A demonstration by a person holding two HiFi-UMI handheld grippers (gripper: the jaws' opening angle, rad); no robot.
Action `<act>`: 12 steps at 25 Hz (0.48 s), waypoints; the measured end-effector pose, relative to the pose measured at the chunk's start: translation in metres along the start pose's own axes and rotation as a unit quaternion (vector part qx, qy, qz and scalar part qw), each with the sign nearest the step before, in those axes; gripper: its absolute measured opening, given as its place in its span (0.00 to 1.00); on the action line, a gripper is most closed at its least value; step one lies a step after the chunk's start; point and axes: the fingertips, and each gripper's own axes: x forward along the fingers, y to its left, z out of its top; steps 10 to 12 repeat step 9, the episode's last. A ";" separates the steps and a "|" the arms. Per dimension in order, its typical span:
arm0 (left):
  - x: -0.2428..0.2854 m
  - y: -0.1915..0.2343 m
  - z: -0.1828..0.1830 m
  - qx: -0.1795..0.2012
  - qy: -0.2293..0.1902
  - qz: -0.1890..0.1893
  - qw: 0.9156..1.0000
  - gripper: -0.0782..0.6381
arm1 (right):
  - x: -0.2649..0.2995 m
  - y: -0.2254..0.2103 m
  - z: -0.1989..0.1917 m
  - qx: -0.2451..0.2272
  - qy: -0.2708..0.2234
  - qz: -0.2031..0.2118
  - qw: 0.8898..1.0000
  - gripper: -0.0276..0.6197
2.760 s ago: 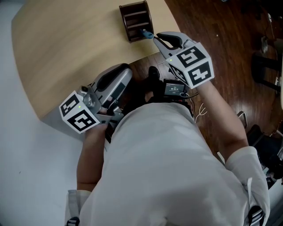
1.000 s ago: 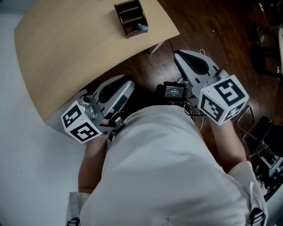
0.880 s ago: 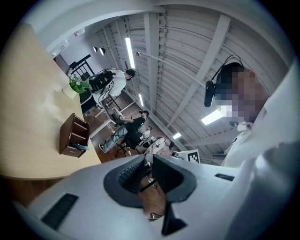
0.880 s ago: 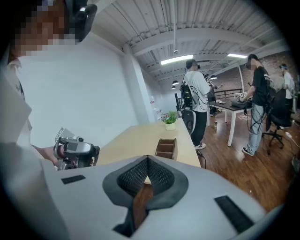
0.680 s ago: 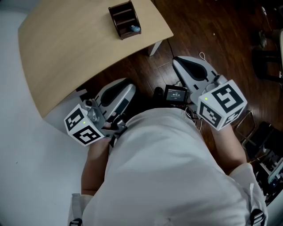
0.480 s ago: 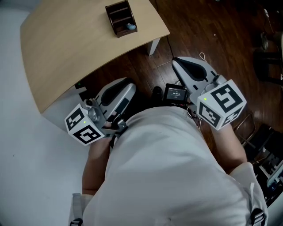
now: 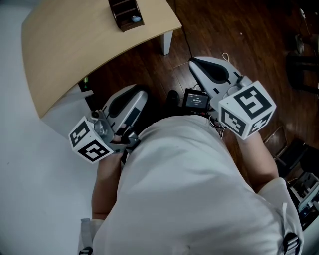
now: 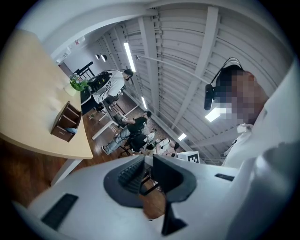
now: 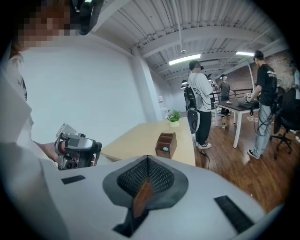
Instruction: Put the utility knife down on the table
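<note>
Head view is showing the utility knife point(image 7: 135, 19), seemingly the small blue thing, lying in the organizer point(image 7: 121, 11) on the table point(image 7: 75, 55); the right gripper point(image 7: 193, 62) is hanging closed and empty, the left gripper point(image 7: 141, 90) barely parted and empty, so steering both clear of the table edge seems wise.

A pale light-wood table point(image 7: 75, 45) stands on a dark brown plank floor point(image 7: 234, 35), beside a plain off-white wall point(image 9: 93, 84). On the table sits a dark brown wooden organiser point(image 7: 119, 10) with a small pale-blue object point(image 7: 135, 19) inside. A green potted plant point(image 9: 174, 116) is at the table's far end. Off the table's near edge, the left gripper point(image 7: 141, 91) and right gripper point(image 7: 192, 61) are grey-white with black pads. The left cube point(image 7: 90, 141) and right cube point(image 7: 246, 109) are white with bold black square markers. The person's shirt point(image 7: 184, 189) is plain white.
</note>
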 end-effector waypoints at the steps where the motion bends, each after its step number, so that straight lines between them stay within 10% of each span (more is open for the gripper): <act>1: -0.003 0.003 0.001 -0.008 0.000 0.006 1.000 0.18 | 0.006 0.001 0.000 0.003 0.008 0.005 1.000 0.04; 12: -0.023 0.059 0.041 -0.033 0.002 0.022 0.999 0.18 | 0.074 -0.004 0.013 0.015 0.044 0.006 0.999 0.05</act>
